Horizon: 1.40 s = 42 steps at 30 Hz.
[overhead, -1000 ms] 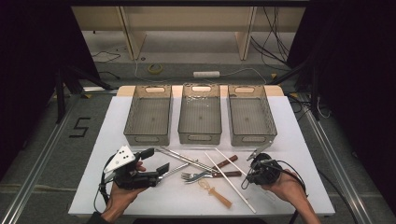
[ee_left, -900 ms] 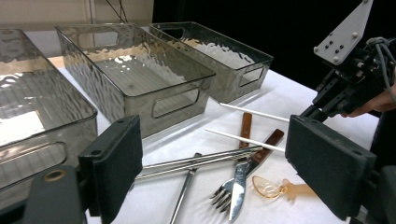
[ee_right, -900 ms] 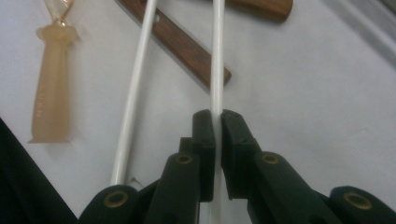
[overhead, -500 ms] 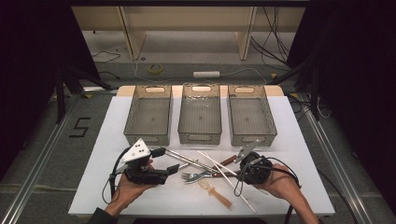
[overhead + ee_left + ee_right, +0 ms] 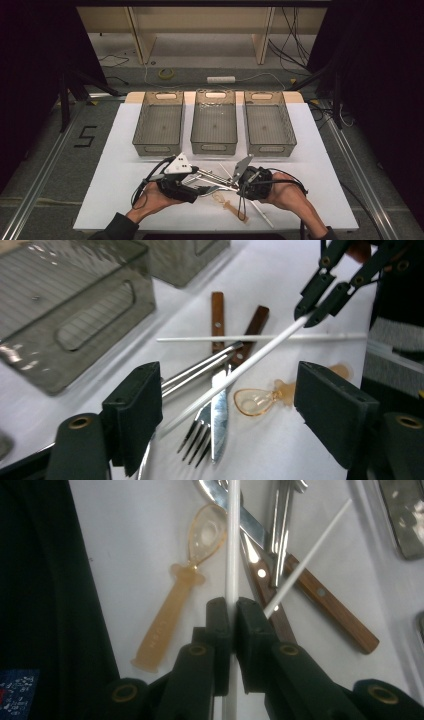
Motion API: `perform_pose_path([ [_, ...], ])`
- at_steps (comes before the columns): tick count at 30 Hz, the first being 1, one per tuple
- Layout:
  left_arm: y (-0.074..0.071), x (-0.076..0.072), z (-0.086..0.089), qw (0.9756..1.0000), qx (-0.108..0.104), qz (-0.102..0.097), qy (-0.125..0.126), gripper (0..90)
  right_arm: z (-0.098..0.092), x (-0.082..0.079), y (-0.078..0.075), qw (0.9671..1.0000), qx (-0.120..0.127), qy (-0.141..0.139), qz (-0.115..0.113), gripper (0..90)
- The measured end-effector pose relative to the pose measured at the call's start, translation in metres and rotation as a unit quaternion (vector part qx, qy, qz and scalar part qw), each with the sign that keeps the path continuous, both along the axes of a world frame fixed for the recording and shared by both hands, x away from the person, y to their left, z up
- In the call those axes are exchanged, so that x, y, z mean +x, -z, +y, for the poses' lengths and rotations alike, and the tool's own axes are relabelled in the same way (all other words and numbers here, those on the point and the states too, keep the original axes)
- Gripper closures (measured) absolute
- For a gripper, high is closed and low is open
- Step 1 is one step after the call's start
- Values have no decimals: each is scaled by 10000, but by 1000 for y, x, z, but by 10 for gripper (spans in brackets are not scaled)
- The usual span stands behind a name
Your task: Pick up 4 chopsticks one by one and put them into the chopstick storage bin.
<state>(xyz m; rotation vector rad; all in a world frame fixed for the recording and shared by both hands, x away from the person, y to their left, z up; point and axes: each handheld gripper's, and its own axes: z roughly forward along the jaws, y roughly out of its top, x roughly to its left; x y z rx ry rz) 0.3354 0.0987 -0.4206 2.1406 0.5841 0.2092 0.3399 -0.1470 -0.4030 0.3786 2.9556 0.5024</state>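
A pile of cutlery lies at the table's near middle: a fork (image 5: 197,437), a steel knife (image 5: 218,415), an amber plastic spoon (image 5: 255,401) and wooden-handled knives (image 5: 325,605). My right gripper (image 5: 233,610) is shut on a white chopstick (image 5: 231,540), which slants over the pile (image 5: 250,362). A second white chopstick (image 5: 260,338) lies across the handles. My left gripper (image 5: 230,425) hovers at the pile's left, open. Its jaws have just been closing a little, with the fork, the knife and the chopstick's tip between them, untouched. From above, the left gripper (image 5: 202,187) and right gripper (image 5: 243,191) face each other.
Three clear plastic bins (image 5: 156,148) (image 5: 214,147) (image 5: 272,148) stand in a row behind the pile on the white table (image 5: 115,165). The nearest bin's wall (image 5: 75,315) is close on the left gripper's left. Cables and a power strip (image 5: 221,79) lie on the floor beyond.
Both hands have moved inward toward the pile: the left gripper to the right, the right gripper to the left and slightly up with the chopstick. The left jaws have narrowed a bit.
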Motion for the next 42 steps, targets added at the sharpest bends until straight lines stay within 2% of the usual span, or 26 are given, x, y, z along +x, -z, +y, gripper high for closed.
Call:
perform_pose_path([
  [5,3,-4,-13,9984,484,-144,265,313,7,-1,-1,9998,-77,-163,26,854],
  [11,7,-8,-23,9950,813,-228,534,385,13,-4,-2,9995,-123,-296,56,854],
  [13,10,-10,-25,9944,849,-237,579,410,14,-3,-2,9990,-169,-424,26,854],
  [15,11,-11,-26,9935,922,-228,632,439,15,-4,-1,9989,-177,-433,30,854],
  [18,14,-12,-28,9913,1088,-308,675,487,17,-4,-1,9984,-223,-510,49,854],
  [27,16,-13,-29,9888,1219,-369,775,615,20,-6,0,9977,-247,-621,68,854],
  [34,18,-15,-30,9854,1355,-383,961,681,21,-7,0,9970,-309,-696,139,854],
  [38,18,-16,-30,9820,1469,-412,1109,739,21,-8,1,9962,-311,-801,129,852],
  [39,18,-16,-31,9820,1455,-403,1137,739,21,-8,1,9962,-311,-801,129,852],
  [42,17,-17,-30,9798,1478,-374,1298,767,20,-9,1,9959,-265,-858,140,847],
])
